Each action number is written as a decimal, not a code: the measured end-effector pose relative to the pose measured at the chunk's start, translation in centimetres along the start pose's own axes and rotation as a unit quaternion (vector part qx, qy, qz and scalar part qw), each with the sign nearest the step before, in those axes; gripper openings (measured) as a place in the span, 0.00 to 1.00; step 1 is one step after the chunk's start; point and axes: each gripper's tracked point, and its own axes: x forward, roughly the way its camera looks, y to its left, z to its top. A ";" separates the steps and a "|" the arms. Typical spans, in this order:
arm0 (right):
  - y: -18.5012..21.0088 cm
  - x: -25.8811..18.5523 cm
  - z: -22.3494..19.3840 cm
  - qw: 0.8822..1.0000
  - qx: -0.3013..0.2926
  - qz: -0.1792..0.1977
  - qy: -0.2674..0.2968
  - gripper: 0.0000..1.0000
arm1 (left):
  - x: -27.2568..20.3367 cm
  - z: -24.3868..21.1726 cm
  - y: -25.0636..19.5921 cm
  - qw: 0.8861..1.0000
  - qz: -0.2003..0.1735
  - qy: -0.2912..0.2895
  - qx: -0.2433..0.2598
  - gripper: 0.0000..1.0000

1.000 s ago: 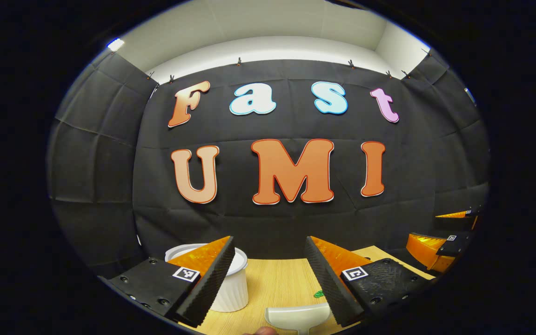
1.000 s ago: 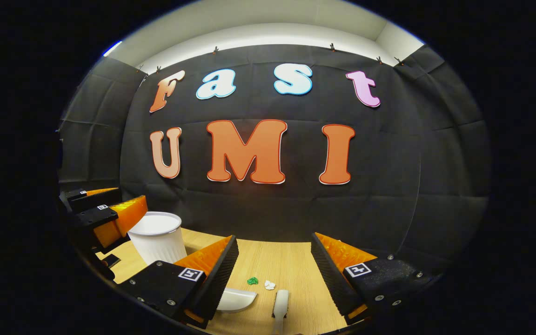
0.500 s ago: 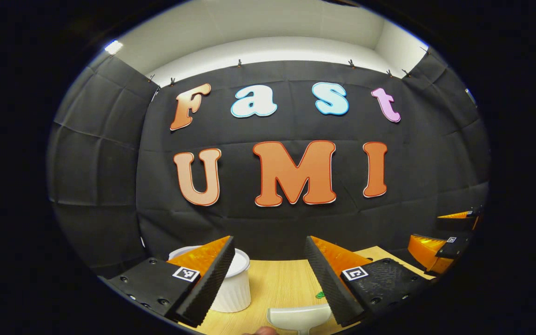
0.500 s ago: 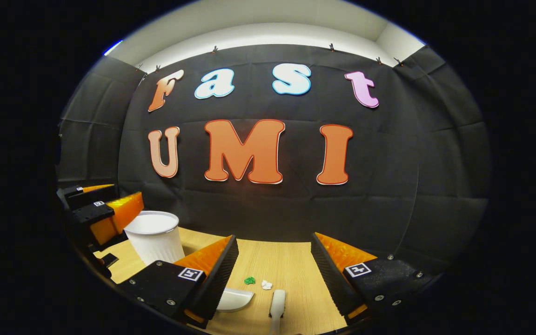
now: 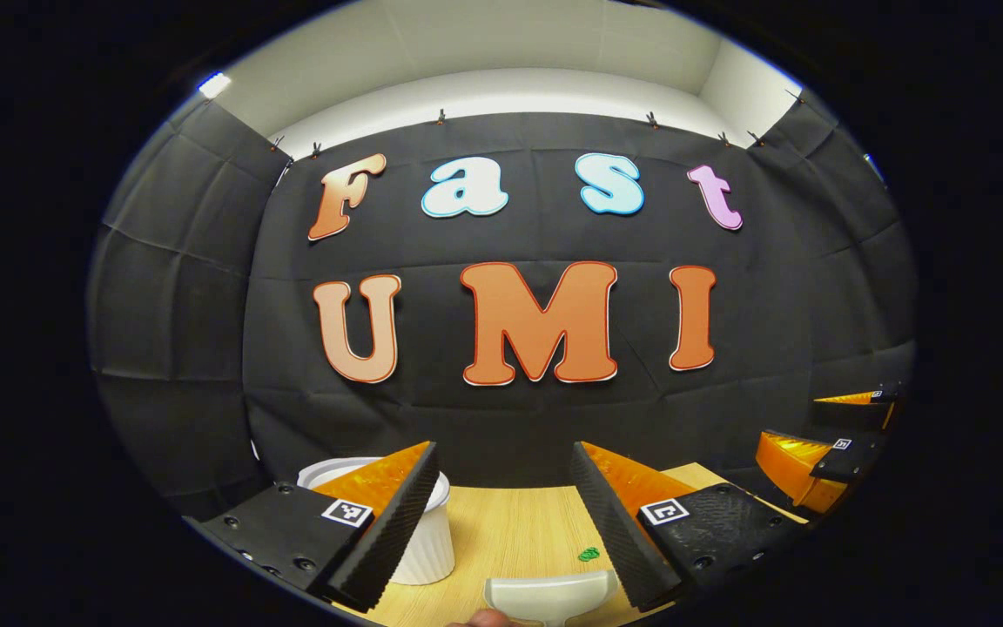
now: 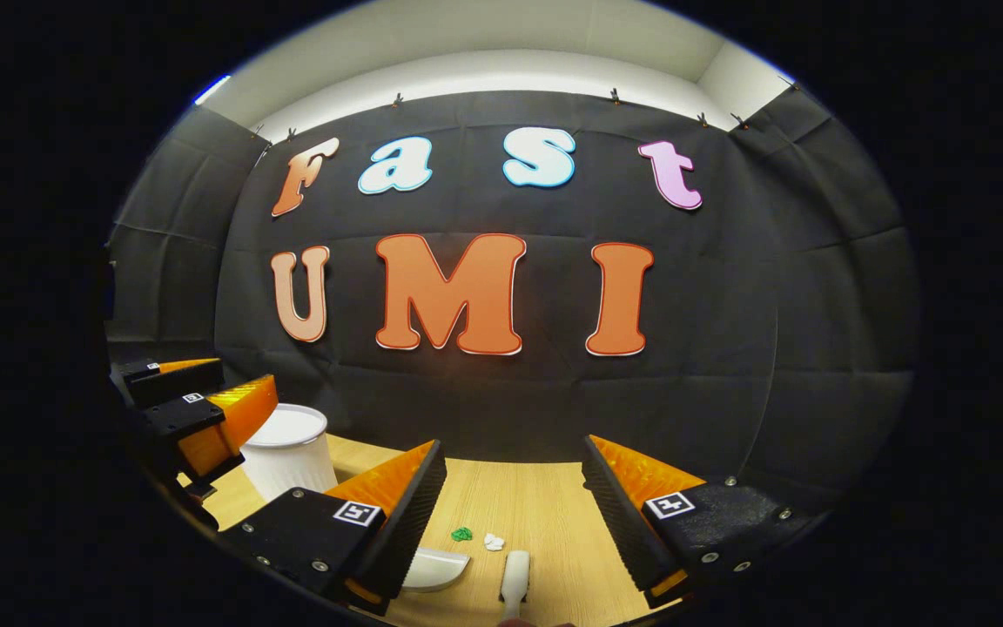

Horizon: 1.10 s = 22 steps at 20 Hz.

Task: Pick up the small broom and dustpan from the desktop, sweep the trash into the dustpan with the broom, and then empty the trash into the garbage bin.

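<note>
On the pale wooden desktop (image 6: 545, 505), I had both grippers raised and level, each with its jaws wide and nothing between them. From the right gripper view, the right gripper (image 6: 510, 514) hung above the small white plastic broom (image 6: 515, 576), which lay at 6 o'clock with its handle running toward me. Just at 11 o'clock from it lay two bits of trash, a crumpled green scrap (image 6: 462, 534) and a white paper scrap (image 6: 494, 542), close together. The white plastic dustpan (image 6: 434, 568) sat at 7 o'clock, partly behind my own finger. From the left gripper view, the left gripper (image 5: 501, 514) was lined up over that dustpan at 6 o'clock, and the ribbed white plastic garbage bin (image 5: 423, 544) stood at 8 o'clock, upright and open.

I judged both tools light, stiff and rather slick, so I planned to pinch each handle near mid-length, flat sides against the pads. The scraps looked featherweight, and a hard stroke could scatter them.
</note>
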 end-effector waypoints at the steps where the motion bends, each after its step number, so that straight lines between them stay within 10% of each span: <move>1: 0.0 -0.1 0.1 1.000 -0.001 0.000 -0.002 0.94 | 0.0 0.0 0.2 1.000 0.001 -0.001 0.000 0.96; 14: -0.6 -0.5 0.2 1.000 -0.019 -0.009 -0.003 0.94 | -0.3 0.2 -1.4 1.000 -0.011 -0.001 0.004 0.95; 22: -0.7 0.8 -5.1 0.996 -0.022 -0.014 0.090 0.95 | 1.1 -6.0 -3.8 0.993 -0.047 0.109 0.009 0.96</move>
